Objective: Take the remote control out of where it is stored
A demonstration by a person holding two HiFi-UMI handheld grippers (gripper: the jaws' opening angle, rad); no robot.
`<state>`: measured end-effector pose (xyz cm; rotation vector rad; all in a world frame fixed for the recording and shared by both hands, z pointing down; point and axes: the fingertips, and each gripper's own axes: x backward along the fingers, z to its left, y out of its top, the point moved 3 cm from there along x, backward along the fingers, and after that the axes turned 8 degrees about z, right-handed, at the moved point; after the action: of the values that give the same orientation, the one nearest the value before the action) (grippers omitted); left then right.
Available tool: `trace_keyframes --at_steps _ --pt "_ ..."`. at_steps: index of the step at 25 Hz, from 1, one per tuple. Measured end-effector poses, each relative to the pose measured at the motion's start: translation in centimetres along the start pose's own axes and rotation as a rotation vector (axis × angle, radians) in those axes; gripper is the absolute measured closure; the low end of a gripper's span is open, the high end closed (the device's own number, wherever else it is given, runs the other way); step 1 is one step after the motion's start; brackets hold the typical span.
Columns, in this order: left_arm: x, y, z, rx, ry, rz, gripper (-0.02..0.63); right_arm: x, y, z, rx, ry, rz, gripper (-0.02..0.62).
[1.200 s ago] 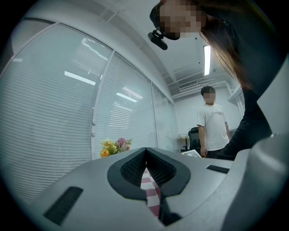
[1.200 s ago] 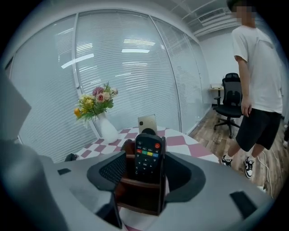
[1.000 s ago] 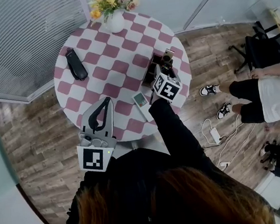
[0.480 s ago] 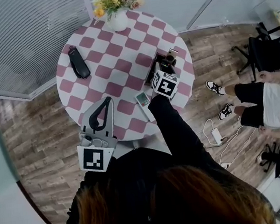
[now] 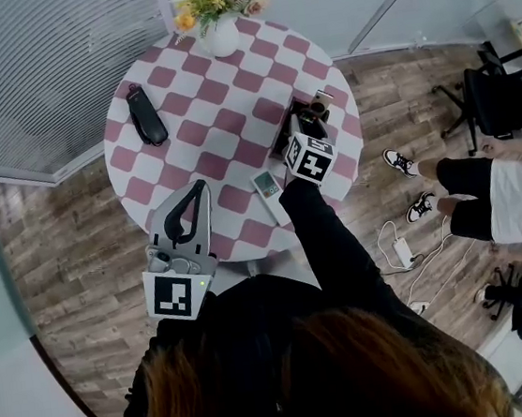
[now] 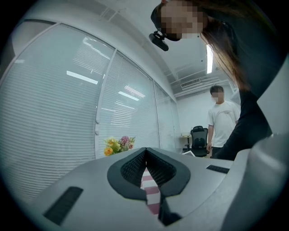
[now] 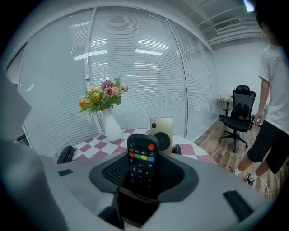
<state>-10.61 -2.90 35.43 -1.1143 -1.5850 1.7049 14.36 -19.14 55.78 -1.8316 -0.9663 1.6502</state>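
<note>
Remote control (image 7: 141, 160) is standing upright in that dark holder (image 7: 137, 195), over by the far side of the table (image 5: 200, 97). The right gripper (image 7: 143, 168) has a jaw on either side of it. Has it got hold?

Not that I can see. The jaws have just been closing, but they are fairly wide, with the black remote between them and a sliver of gap on one side. The left gripper (image 6: 146, 151) is pinched shut on nothing, well away from the holder.

So what worries you?

Nothing is steadying that holder. If the pull comes at a slant, I reckon the remote jams against the rim and the whole box lifts or tips, and it sits near the table's edge.

And the gold remote (image 7: 161, 131) just behind?

It stands close, though I can't tell whether it shares the compartment. A jaw reaching too deep could knock it over. The black one looks like smooth plastic too, so with a weak squeeze it may slide back down halfway out
</note>
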Motion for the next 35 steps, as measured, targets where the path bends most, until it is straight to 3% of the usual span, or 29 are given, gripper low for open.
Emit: trace_keyframes --at_steps 24,35 --pt "-0.5 0.3 -0.8 0.0 -0.02 -0.017 0.597 7.5 5.9 1.5 0.116 0.158 -0.224 0.387" --pt "-0.7 0.3 -1.5 -0.002 -0.039 -0.02 0.597 11.9 6.3 1.7 0.176 0.23 -0.262 0.387"
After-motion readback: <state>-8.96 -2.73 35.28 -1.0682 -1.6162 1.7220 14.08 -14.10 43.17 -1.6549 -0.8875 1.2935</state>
